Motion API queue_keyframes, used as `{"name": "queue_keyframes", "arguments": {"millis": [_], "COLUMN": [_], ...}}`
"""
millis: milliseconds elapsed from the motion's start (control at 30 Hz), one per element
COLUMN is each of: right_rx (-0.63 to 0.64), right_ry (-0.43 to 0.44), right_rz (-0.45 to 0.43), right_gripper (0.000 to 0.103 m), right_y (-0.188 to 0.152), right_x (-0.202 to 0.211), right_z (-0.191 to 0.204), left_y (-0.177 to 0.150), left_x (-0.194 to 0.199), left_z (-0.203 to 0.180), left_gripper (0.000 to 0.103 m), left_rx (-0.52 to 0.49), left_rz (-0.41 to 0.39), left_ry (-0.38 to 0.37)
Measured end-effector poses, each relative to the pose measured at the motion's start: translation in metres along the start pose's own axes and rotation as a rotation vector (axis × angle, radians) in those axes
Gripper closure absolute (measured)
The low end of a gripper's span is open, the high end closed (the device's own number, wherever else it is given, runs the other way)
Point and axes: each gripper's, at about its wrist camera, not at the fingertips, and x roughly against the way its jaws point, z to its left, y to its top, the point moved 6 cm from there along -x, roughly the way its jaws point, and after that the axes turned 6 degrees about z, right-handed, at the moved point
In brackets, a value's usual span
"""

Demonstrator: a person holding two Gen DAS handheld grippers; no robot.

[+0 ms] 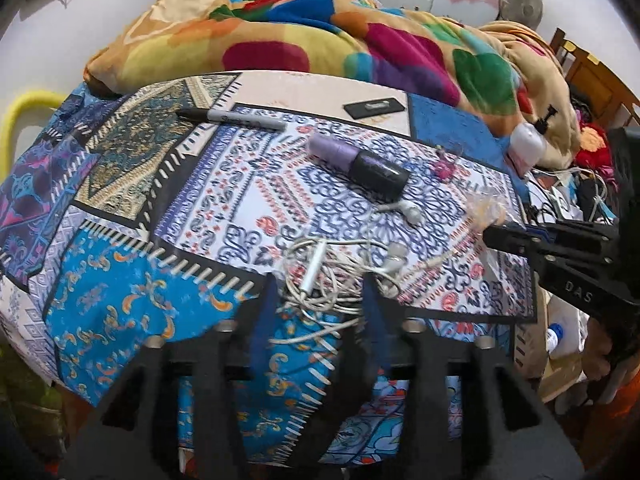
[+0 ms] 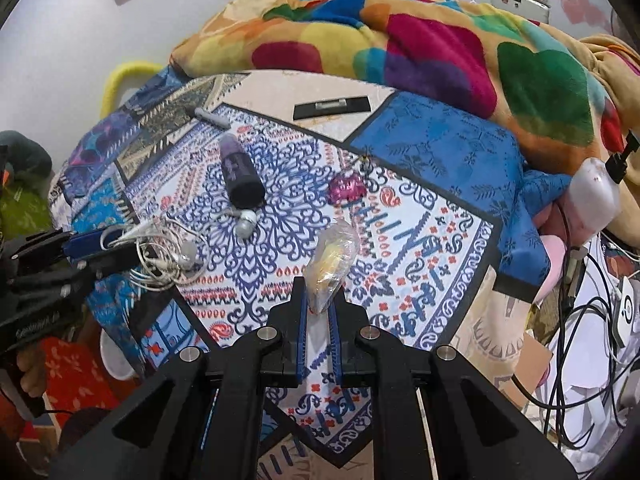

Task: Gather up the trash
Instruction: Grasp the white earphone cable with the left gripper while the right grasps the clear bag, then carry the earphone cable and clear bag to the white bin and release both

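Observation:
A crumpled clear plastic wrapper (image 2: 330,264) with yellow bits inside lies on the patterned bedsheet (image 2: 400,248). My right gripper (image 2: 319,300) is shut on its near end. The wrapper also shows in the left wrist view (image 1: 486,208) with the right gripper (image 1: 520,240) beside it. My left gripper (image 1: 320,284) is open around a tangle of white earphones (image 1: 340,268), which also shows in the right wrist view (image 2: 168,256) next to the left gripper (image 2: 108,246).
On the sheet lie a purple and black bottle (image 1: 360,162), a black marker (image 1: 232,118), a black flat case (image 1: 374,108) and a pink hair clip (image 2: 346,188). A colourful blanket (image 1: 320,36) is heaped behind. Cables and clutter (image 2: 592,320) lie off the right edge.

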Motion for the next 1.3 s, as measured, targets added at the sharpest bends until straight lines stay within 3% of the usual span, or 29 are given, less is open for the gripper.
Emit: {"name": "queue_keyframes", "arguments": {"millis": [67, 167, 200, 600, 667, 700, 800, 900, 1300], "right_rx": [0.007, 0.021, 0.023, -0.003, -0.010, -0.014, -0.021, -0.033, -0.031], "right_ry": [-0.012, -0.039, -0.048, -0.125, -0.146, -0.149, -0.151, -0.133, -0.102], "right_rz": [0.008, -0.002, -0.018, -0.063, -0.081, -0.090, -0.103, -0.102, -0.167], "right_gripper": [0.085, 0.058, 0.056, 0.056, 0.061, 0.071, 0.076, 0.078, 0.078], "right_y": [-0.003, -0.007, -0.007, 0.001, 0.003, 0.004, 0.008, 0.008, 0.011], "right_x": [0.001, 0.006, 0.009, -0.006, -0.007, -0.007, -0.008, -0.007, 0.042], "right_z": [0.000, -0.001, -0.002, -0.005, -0.005, -0.005, -0.003, -0.002, 0.019], "left_y": [-0.002, -0.005, -0.006, 0.006, 0.007, 0.008, 0.007, 0.006, 0.005], "left_x": [0.002, 0.003, 0.002, -0.028, -0.029, -0.030, -0.030, -0.024, 0.045], "left_z": [-0.005, -0.010, -0.012, -0.016, -0.018, -0.020, -0.026, -0.032, -0.026], "left_gripper": [0.048, 0.037, 0.035, 0.034, 0.040, 0.049, 0.066, 0.074, 0.076], "left_rx": [-0.012, -0.023, -0.028, -0.050, -0.060, -0.066, -0.081, -0.105, -0.054], "left_rz": [-0.010, -0.015, -0.008, -0.011, -0.032, -0.038, -0.032, -0.040, -0.139], "left_ry": [-0.022, -0.039, -0.042, 0.046, 0.048, 0.041, 0.021, 0.005, -0.041]}}
